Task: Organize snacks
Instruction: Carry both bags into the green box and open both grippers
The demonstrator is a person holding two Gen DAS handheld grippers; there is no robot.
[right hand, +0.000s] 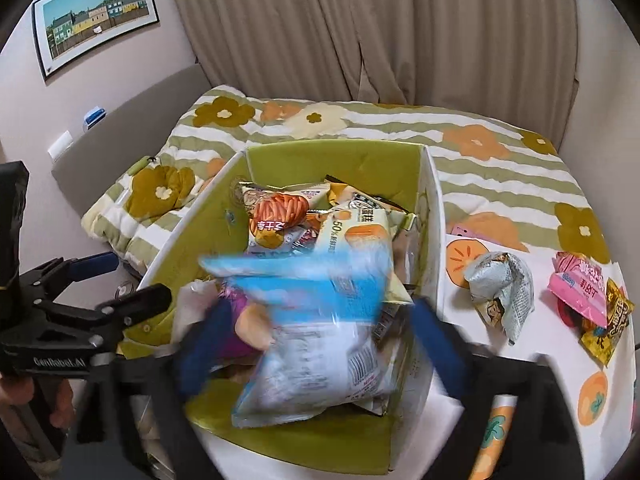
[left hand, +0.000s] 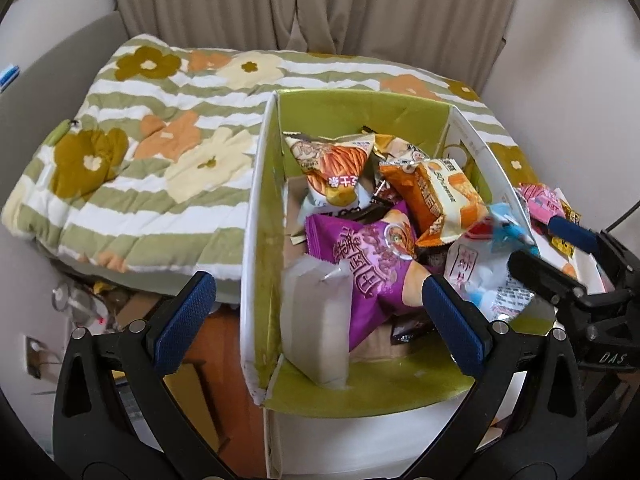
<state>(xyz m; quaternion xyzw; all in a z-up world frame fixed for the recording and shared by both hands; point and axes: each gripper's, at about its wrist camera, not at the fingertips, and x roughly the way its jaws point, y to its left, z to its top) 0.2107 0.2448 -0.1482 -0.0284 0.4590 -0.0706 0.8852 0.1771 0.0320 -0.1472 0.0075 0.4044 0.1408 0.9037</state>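
A cardboard box (left hand: pixel 360 100) (right hand: pixel 320 152) lined in green holds several snack packets: a purple one (left hand: pixel 360 264), an orange one (left hand: pixel 436 200), a stick-snack packet (left hand: pixel 336 168) and a pale translucent pack (left hand: pixel 316 320). My left gripper (left hand: pixel 320 320) (right hand: pixel 120 284) hangs open over the box's near left corner with nothing between its fingers. My right gripper (right hand: pixel 320 344) (left hand: pixel 556 252) stands open over the box's right side. A blurred blue-and-white packet (right hand: pixel 312 340) (left hand: pixel 492 264) lies between its fingers, which stand clear of the packet's sides.
To the right of the box, a white table cover (right hand: pixel 540 340) with orange fruit prints carries a silver packet (right hand: pixel 504 292), a pink packet (right hand: pixel 580 292) and a yellow packet (right hand: pixel 608 328). Behind lies a floral quilt (left hand: pixel 160 152) and a beige curtain (right hand: pixel 360 32).
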